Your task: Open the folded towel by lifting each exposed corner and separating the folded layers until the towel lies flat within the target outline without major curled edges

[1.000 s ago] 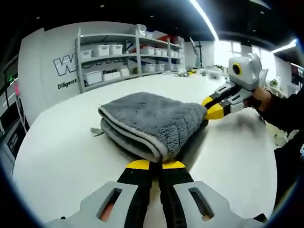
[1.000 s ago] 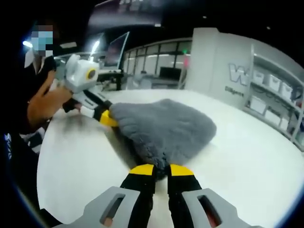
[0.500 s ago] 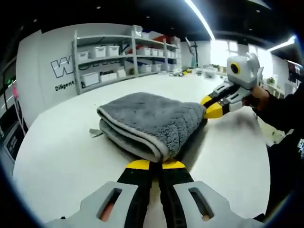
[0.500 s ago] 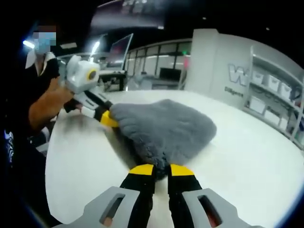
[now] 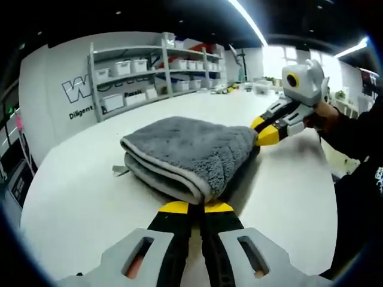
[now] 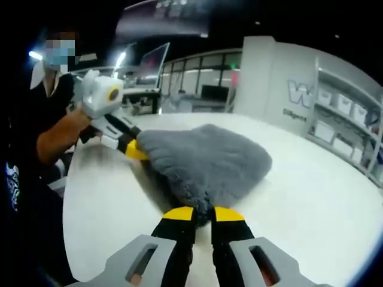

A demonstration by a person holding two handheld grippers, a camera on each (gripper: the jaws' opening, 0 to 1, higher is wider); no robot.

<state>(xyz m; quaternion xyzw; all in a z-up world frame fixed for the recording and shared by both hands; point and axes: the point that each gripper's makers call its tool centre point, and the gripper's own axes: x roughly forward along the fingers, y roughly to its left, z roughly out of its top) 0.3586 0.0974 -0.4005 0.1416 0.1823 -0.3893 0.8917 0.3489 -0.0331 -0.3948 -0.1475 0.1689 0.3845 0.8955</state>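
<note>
Lying folded just ahead of both grippers, the grey towel (image 5: 188, 152) is not yet opened. The left gripper (image 5: 197, 207) is closed on its near corner. The right gripper (image 6: 203, 214) is clamped on another corner.

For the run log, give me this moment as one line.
towel: folded, on table | left gripper: shut on towel corner | right gripper: shut on towel corner
</note>
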